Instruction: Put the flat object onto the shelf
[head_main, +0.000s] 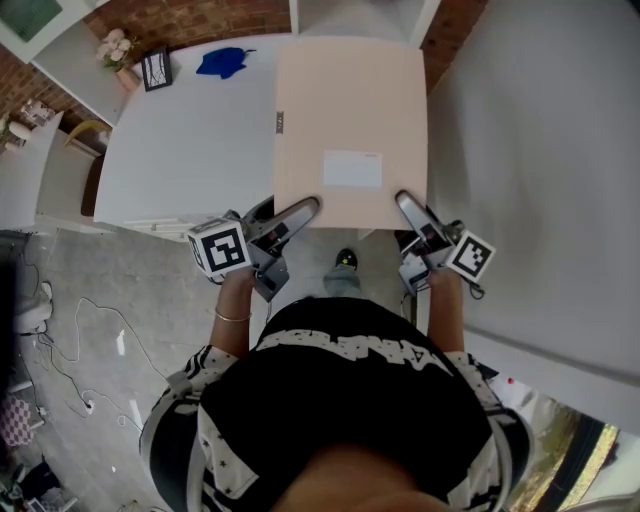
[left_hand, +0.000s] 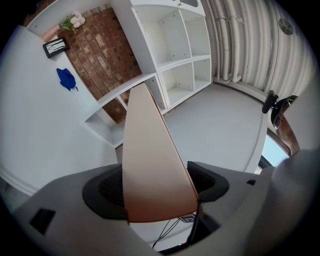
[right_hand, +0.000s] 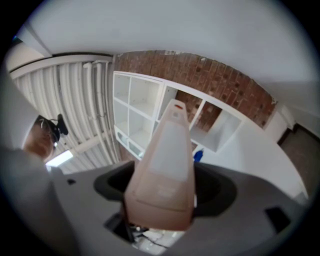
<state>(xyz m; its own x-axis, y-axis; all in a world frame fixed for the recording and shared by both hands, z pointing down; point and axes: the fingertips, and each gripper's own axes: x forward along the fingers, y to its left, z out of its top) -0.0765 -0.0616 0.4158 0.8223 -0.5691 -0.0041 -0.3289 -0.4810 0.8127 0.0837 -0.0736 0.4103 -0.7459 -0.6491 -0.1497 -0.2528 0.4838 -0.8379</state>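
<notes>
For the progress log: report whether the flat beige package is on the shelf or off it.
Off it. The left gripper and right gripper each clamp the flat beige package's near edge; the white shelf stands beyond.

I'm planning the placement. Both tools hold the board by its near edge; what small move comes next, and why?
Probably carry the board forward toward the shelf: the left tool and right tool are both shut on its near edge, and the shelf's open compartments lie ahead.

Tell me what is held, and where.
The flat beige object, by its near edge: left gripper at the left corner, right gripper at the right corner.
</notes>
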